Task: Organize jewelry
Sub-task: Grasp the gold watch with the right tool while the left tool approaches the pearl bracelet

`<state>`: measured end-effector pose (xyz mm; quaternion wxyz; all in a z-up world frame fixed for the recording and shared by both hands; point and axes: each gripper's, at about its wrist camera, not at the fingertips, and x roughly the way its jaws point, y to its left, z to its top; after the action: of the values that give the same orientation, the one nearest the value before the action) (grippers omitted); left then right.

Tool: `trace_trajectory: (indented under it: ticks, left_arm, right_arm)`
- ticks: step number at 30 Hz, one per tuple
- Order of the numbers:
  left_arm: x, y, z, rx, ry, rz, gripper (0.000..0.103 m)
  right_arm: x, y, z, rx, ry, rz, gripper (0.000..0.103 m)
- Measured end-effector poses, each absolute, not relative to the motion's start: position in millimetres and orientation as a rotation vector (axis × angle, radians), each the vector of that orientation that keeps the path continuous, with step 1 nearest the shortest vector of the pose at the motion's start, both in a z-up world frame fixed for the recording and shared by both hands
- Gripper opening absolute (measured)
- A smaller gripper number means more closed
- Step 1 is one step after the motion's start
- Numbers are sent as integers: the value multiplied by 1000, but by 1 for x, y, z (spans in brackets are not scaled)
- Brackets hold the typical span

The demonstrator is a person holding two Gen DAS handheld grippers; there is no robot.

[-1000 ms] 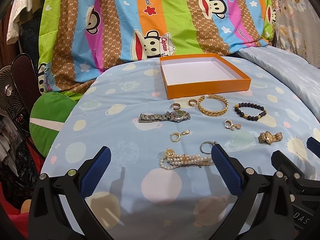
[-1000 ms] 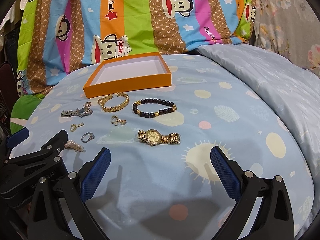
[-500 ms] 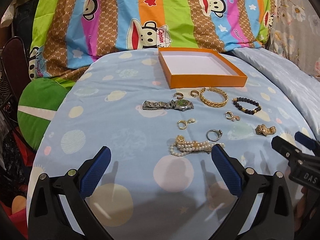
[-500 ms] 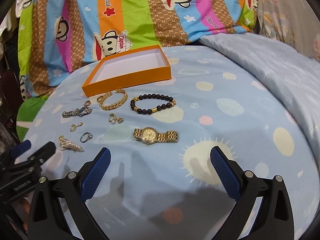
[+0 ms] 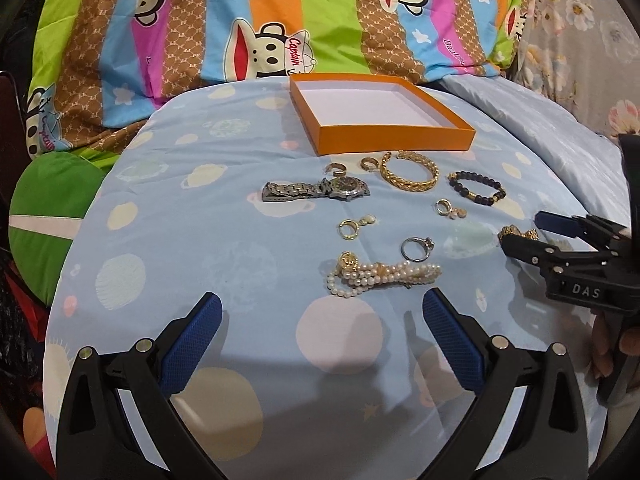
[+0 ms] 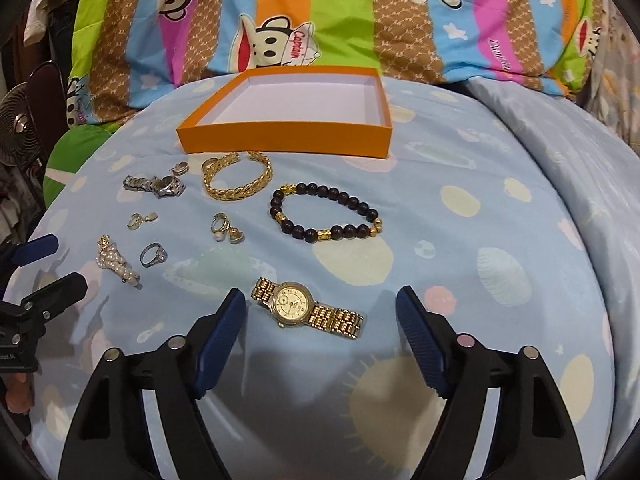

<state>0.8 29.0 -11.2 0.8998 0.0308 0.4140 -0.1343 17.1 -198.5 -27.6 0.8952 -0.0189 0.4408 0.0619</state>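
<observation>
An empty orange box [image 5: 394, 139] [image 6: 284, 139] sits at the back of the blue bedspread. In front of it lie a silver watch [image 5: 316, 190], a gold chain bracelet [image 5: 409, 178] [image 6: 237, 182], a dark bead bracelet [image 6: 324, 216], earrings [image 5: 449, 208], a ring [image 5: 416, 248], a pearl bracelet [image 5: 380, 276] and a gold watch [image 6: 310, 312]. My left gripper [image 5: 320, 336] is open, just short of the pearl bracelet. My right gripper [image 6: 320, 328] is open, with the gold watch between its fingertips.
A striped cartoon-monkey blanket [image 5: 280, 20] rises behind the box. A green cushion [image 5: 44, 208] lies off the bed's left edge. A fan [image 6: 18, 128] stands at far left. A rumpled pale blue quilt [image 6: 560, 140] lies on the right.
My right gripper has moved forward and down until its fingers straddle the gold watch. My left gripper has drawn back and shifted left a little; the jewelry has not moved.
</observation>
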Motion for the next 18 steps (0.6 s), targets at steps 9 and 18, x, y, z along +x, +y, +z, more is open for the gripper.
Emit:
trace_trajectory:
  ticks: [9,18]
  left_arm:
    - [3,28,-11,72,865,-289,98]
    - [4,18,-11,144,857,-314,98]
  right_arm:
    - [11,-201,-24,45,996,114,38]
    - [-6,-194,-24,130,992,122,52]
